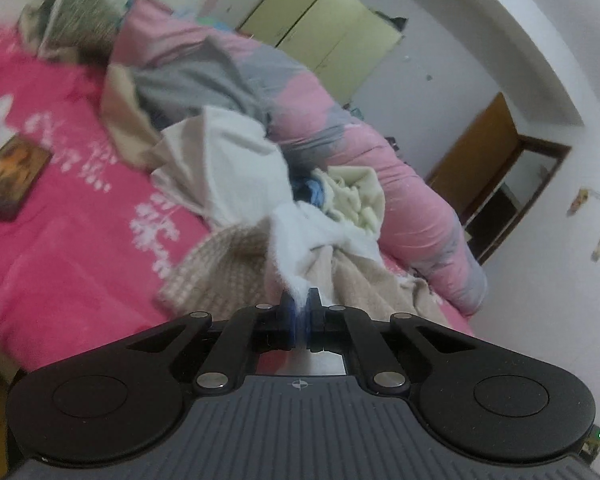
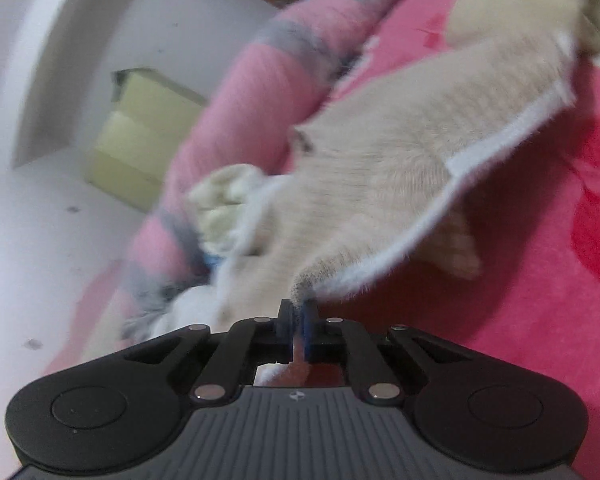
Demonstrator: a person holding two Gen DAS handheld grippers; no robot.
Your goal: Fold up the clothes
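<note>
A beige fleece garment with a white lining (image 1: 320,240) lies bunched on the pink bed (image 1: 60,248). My left gripper (image 1: 300,306) is shut on a white edge of it, and the cloth rises taut from the jaws. In the right wrist view the same beige garment (image 2: 400,152) stretches away over the bed (image 2: 540,320). My right gripper (image 2: 298,308) is shut on a beige corner of it beside the white border. Both views are blurred by motion.
A rolled pink and grey quilt (image 1: 340,128) runs along the far side of the bed, with a pile of other clothes (image 1: 352,196) against it. A dark book (image 1: 12,176) lies at the left. Yellow cabinet doors (image 1: 332,32) and a wooden door (image 1: 480,152) line the wall.
</note>
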